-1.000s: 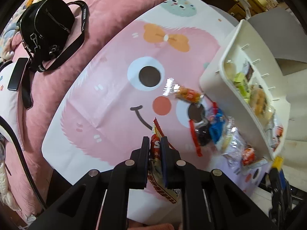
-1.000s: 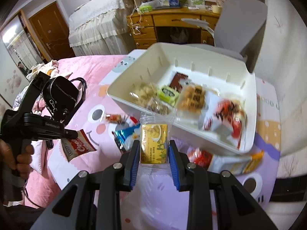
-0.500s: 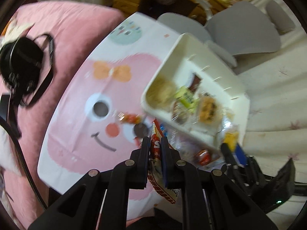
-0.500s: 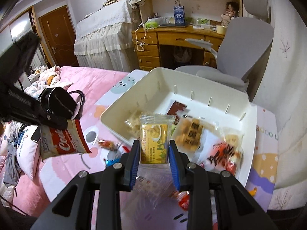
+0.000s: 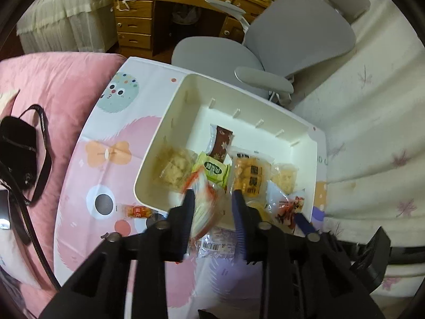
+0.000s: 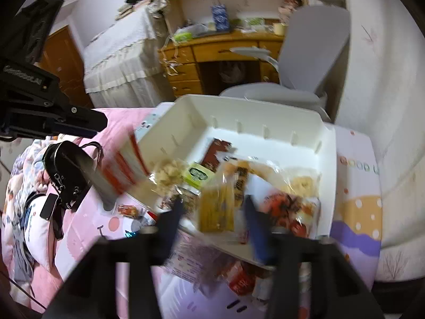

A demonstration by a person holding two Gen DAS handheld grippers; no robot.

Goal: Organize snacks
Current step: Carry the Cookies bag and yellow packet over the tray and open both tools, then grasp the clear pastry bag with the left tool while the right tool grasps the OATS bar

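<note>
A white plastic bin [image 5: 170,133] [image 6: 329,159] sits on a pink cartoon mat and holds several wrapped snacks. My left gripper [image 5: 212,196] is open above the bin's near rim; a red and white snack packet [image 5: 202,204] is blurred between its fingers, falling free. The same packet shows in the right wrist view [image 6: 124,170], beside the bin's left wall. My right gripper [image 6: 212,204] is open over the bin's near side; a yellow snack packet [image 6: 216,210] is blurred between its fingers, loose.
A small orange snack [image 5: 136,210] and other loose snacks [image 6: 239,279] lie on the mat in front of the bin. A black handbag [image 5: 16,154] lies on the pink bedding at left. A grey office chair [image 5: 292,40] and wooden desk [image 5: 138,13] stand behind.
Both grippers moved over the bin and opened. The red and white packet and the yellow packet have left the fingers' grip and are dropping.
</note>
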